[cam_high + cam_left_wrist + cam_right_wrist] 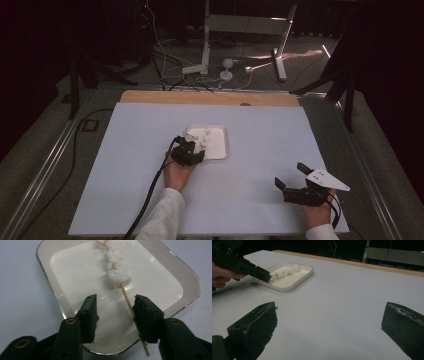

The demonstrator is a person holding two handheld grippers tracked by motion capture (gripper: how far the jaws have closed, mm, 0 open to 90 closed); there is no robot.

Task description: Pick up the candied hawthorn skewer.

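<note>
skewer's far end cut off in left gripper view. thin wooden skewer w/ white marshmallow pieces (117,277) lies in white rectangular enamel tray (60,300), mid-table. left gripper (115,312) jaws straddle stick, one touching, not clamped. right gripper (292,176) released, near right.

Dim room: the pale surface (260,150) is evenly lit from above, while the floor beyond its far edge falls into near blackness, broken by a few bright streaks. Soft glare marks the glossy tray (75,272) floor and rim in the left gripper view. Near fingers (254,327) appear blurred and grainy in the right gripper view.
</note>
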